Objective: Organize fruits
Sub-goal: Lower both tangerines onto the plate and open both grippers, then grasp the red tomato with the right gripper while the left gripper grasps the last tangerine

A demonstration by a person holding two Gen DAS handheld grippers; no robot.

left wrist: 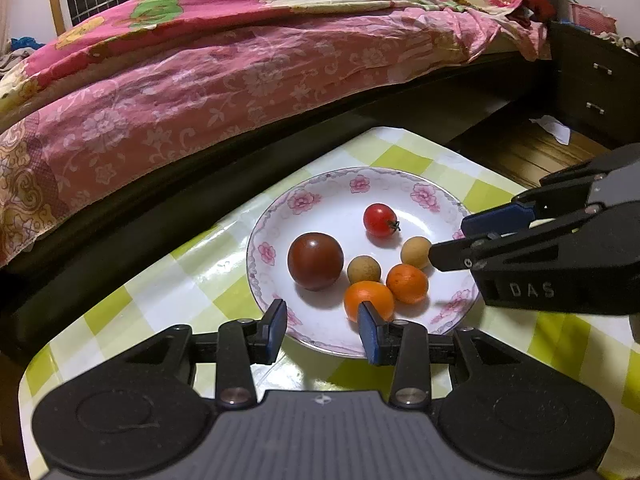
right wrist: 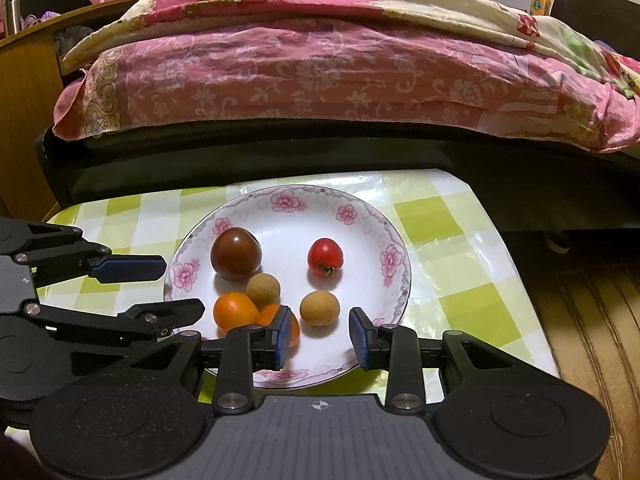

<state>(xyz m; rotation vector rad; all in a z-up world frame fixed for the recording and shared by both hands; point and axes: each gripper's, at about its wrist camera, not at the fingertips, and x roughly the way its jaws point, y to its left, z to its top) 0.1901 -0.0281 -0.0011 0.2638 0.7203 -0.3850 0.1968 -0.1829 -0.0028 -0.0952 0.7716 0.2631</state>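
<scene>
Here, on my left wrist view, the left gripper stands parted and released over the plate's near rim, an orange fruit just ahead. The right gripper nears a tan fruit.

On my right wrist view, the right gripper is likewise released, tan fruit ahead between the fingers; checked tablecloth, bed beyond.

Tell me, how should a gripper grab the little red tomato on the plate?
Probably from above, with the fingers closing on the round sides of the red cherry tomato. It lies apart from the other fruit, so there is room on both sides. Its stem points sideways, so keep the fingers off that.
</scene>
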